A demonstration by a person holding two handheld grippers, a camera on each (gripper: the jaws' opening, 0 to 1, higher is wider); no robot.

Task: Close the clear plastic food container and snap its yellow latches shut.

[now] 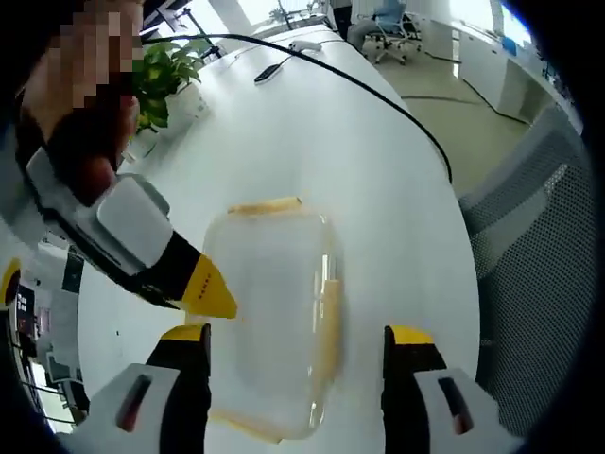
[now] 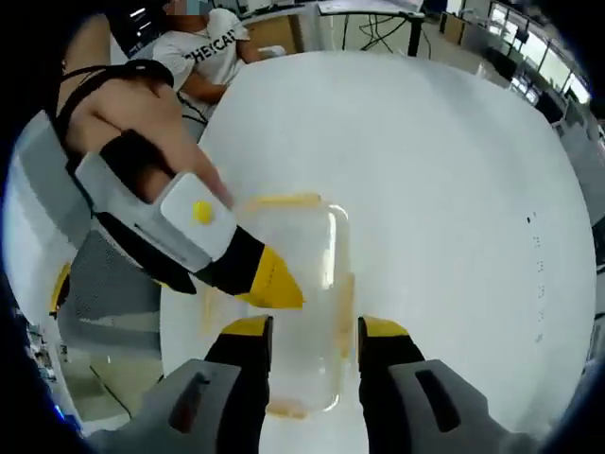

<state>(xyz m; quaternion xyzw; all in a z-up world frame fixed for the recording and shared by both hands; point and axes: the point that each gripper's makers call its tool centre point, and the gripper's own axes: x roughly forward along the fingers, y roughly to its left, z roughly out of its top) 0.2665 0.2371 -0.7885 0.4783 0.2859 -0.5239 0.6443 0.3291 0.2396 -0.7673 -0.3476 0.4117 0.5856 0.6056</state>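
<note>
Counter (image 1: 378, 189), white and rounded, carries the clear plastic food container (image 1: 274, 312) lying flat near its close edge. My left gripper (image 1: 298, 345) hangs just above the container's near end with its jaws spread wide, one on each side of the box, holding nothing. In the left gripper view my right gripper (image 1: 203, 284) comes in from the left, its yellow tip at the container's left edge; whether it touches the plastic I cannot tell. One yellow latch (image 1: 267, 205) lies along the container's far end and another (image 1: 330, 326) runs down its right side.

In the right gripper view, my right gripper (image 2: 312, 331) has its jaws parted by a narrow gap over the container (image 2: 293, 293), pinching nothing. My left gripper (image 2: 269, 279) crosses in from the left, blocking the container's left part. A yellow latch (image 2: 279, 200) shows on the far end here too.

Around the box: a potted green plant (image 1: 165, 71) and a black cable (image 1: 378, 95) trailing across the far counter, a mesh office chair (image 1: 534, 255) at the right, a blue chair (image 1: 389, 28) far off. A seated person in a white shirt (image 2: 210, 49) sits beyond the counter.
</note>
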